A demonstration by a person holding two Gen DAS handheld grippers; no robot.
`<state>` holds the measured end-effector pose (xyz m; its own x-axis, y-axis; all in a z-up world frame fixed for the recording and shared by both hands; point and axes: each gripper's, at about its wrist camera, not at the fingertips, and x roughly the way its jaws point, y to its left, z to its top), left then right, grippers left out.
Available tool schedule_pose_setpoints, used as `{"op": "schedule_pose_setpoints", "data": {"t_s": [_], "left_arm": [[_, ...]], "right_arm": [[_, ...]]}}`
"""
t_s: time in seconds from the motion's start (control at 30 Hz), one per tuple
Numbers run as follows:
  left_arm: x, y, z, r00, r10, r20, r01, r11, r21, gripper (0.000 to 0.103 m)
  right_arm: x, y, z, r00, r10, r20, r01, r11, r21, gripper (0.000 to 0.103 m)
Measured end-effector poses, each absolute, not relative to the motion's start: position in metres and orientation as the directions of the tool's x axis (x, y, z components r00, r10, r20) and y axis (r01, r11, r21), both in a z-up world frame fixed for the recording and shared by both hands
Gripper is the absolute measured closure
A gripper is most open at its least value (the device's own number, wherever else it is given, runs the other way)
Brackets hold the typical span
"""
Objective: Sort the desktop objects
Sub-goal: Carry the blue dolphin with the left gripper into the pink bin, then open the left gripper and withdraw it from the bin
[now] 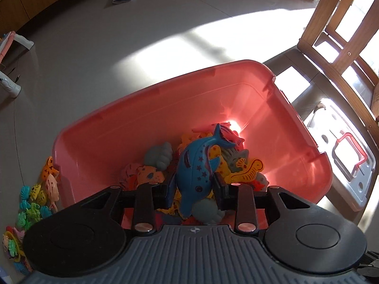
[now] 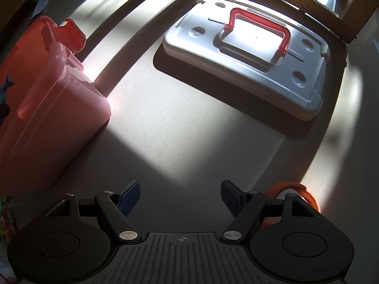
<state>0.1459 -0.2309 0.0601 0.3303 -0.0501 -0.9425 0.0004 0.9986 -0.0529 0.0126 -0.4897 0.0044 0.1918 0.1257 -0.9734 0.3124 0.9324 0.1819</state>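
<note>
My left gripper [image 1: 193, 184] is shut on a blue toy dolphin [image 1: 197, 170] and holds it over the open pink bin [image 1: 142, 108]. The bin holds a pile of orange, yellow and grey sea-animal toys [image 1: 244, 168]. More small toys [image 1: 35, 198] lie on the floor left of the bin. My right gripper [image 2: 180, 196] is open and empty above bare floor, to the right of the pink bin [image 2: 47, 108]. The dolphin's tail [image 2: 6, 87] shows at the left edge of the right wrist view.
The bin's grey lid with a red handle [image 2: 255, 47] lies on the floor to the right, also in the left wrist view [image 1: 348, 156]. A wooden chair [image 1: 336, 42] stands behind it. An orange ring-shaped object [image 2: 296, 194] sits by my right finger. White toy legs [image 1: 11, 87] stand far left.
</note>
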Motion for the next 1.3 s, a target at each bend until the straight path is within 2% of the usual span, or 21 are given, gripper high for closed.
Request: {"op": "schedule_pose_setpoints", "data": {"t_s": [0.37,0.9,1.07,1.17,1.3], "left_arm": [[0.140,-0.234,0.016,0.174,-0.069,-0.982,0.033,0.997,-0.064,0.069],[0.120,-0.217,0.042,0.238,-0.041,-0.971,-0.078,0.995,-0.061,0.067],[0.103,-0.216,0.073,0.317,-0.020,-0.948,-0.100,0.993,-0.054,0.055],[0.089,-0.222,0.091,0.357,-0.008,-0.934,-0.083,0.996,-0.041,0.042],[0.077,-0.237,0.118,0.403,-0.002,-0.915,0.008,1.000,0.002,0.037]], "right_arm": [[0.013,-0.491,-0.009,0.154,0.101,-0.983,0.310,0.940,0.145,0.031],[0.007,-0.502,0.012,0.187,0.080,-0.979,0.297,0.946,0.134,0.031],[0.007,-0.511,0.028,0.220,0.073,-0.973,0.295,0.946,0.137,0.031],[0.006,-0.518,0.040,0.250,0.078,-0.965,0.304,0.940,0.154,0.031],[0.006,-0.528,0.058,0.289,0.108,-0.951,0.311,0.929,0.200,0.031]]}}
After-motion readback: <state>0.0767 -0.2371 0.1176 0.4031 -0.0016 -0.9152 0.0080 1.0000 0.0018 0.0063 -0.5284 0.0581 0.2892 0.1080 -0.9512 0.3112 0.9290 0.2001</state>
